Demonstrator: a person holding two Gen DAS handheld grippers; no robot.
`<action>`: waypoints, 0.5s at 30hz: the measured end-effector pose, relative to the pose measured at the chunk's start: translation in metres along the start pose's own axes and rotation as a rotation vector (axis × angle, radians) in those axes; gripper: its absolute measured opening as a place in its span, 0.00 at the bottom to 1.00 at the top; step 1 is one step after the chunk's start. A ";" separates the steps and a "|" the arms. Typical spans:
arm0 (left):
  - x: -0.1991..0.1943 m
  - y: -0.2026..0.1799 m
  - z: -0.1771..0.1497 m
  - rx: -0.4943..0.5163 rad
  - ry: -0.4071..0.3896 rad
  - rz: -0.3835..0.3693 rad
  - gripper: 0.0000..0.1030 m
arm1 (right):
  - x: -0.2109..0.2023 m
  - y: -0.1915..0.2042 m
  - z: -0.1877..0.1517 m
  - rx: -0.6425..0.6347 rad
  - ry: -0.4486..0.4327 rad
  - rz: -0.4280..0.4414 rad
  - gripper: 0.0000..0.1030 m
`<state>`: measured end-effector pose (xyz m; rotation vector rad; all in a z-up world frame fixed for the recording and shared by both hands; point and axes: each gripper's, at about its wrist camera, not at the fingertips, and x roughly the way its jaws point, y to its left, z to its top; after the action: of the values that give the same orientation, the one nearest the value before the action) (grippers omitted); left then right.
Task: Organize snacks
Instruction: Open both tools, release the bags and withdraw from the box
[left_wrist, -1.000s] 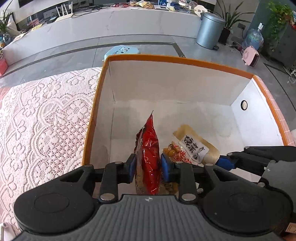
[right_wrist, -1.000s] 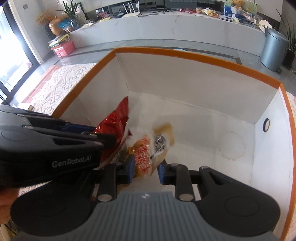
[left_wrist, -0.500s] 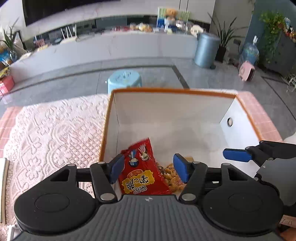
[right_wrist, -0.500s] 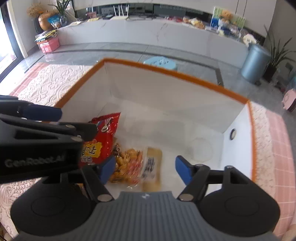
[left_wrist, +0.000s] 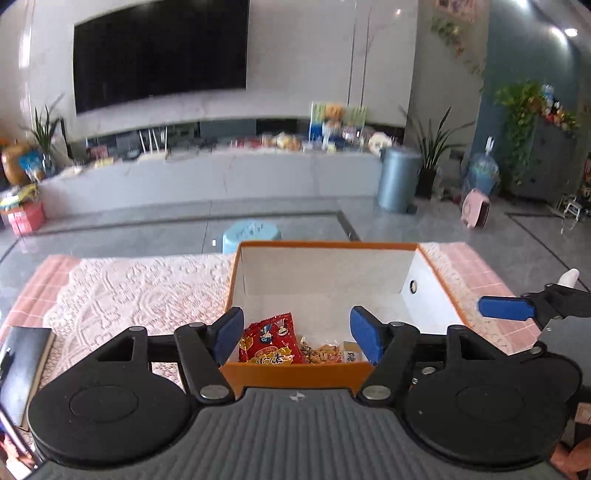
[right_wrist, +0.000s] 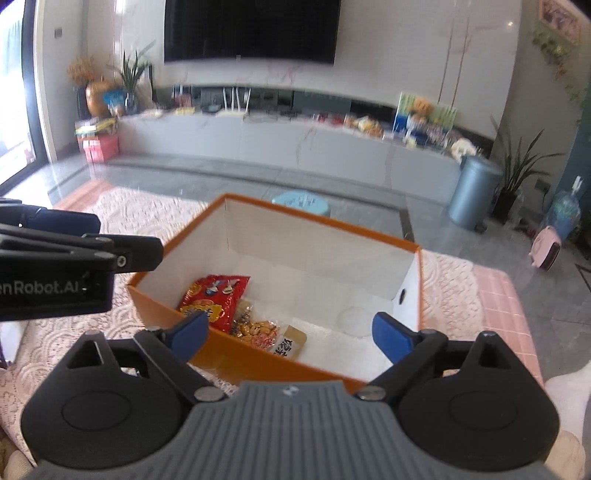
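Both hand-held grippers, left (left_wrist: 297, 334) and right (right_wrist: 291, 332), have just opened wide and hold nothing; red snack packet (right_wrist: 214, 297) lies flat in orange box (right_wrist: 258, 356): judged light, crinkly, slippery, best pinched at sealed edge.

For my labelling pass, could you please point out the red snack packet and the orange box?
red snack packet (right_wrist: 214, 301): right wrist view, packet's printed front.
orange box (right_wrist: 162, 308): right wrist view, near outer wall.
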<state>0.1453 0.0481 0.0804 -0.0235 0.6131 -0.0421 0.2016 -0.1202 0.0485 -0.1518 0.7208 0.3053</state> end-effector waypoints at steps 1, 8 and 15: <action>-0.006 -0.001 -0.003 0.001 -0.021 0.003 0.76 | -0.010 0.000 -0.006 0.012 -0.023 -0.004 0.95; -0.040 -0.006 -0.037 0.018 -0.069 -0.039 0.79 | -0.059 0.001 -0.050 0.094 -0.122 -0.008 0.96; -0.047 0.003 -0.068 -0.027 -0.004 -0.104 0.80 | -0.083 0.015 -0.100 0.127 -0.157 -0.054 0.96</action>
<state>0.0683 0.0524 0.0516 -0.0811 0.6081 -0.1342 0.0751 -0.1482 0.0291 -0.0264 0.5776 0.2163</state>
